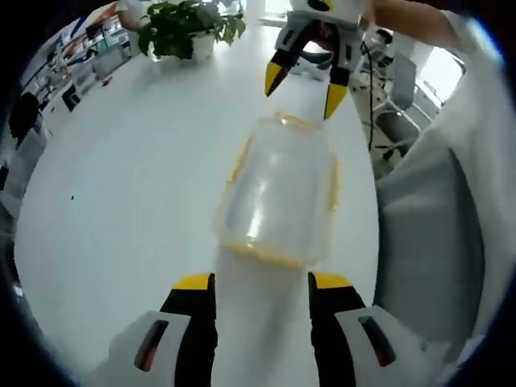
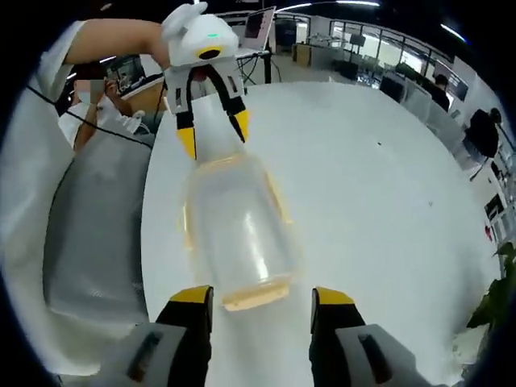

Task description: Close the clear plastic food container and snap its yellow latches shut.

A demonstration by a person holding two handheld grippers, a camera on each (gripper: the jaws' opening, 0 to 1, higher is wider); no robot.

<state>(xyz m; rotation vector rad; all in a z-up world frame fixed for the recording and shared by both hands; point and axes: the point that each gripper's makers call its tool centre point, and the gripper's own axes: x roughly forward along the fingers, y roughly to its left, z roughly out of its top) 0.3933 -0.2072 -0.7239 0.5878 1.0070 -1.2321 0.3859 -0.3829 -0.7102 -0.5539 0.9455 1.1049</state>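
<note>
On the white table (image 1: 121, 201), the clear container (image 1: 278, 193) with yellow latches lies just beyond the left gripper (image 1: 262, 290), jaws wide apart, and, past the container, the right gripper (image 1: 306, 85), also spread wide, while the left gripper view alone reveals a potted plant (image 1: 189, 28) farther off.

both grippers share one build: the left gripper (image 1: 262, 300) and the right gripper (image 2: 262, 310) have black jaws capped in yellow on white housings with dark slots. at the upper left of the right gripper view, a black cable crosses the person's white sleeve (image 2: 36, 153).
</note>
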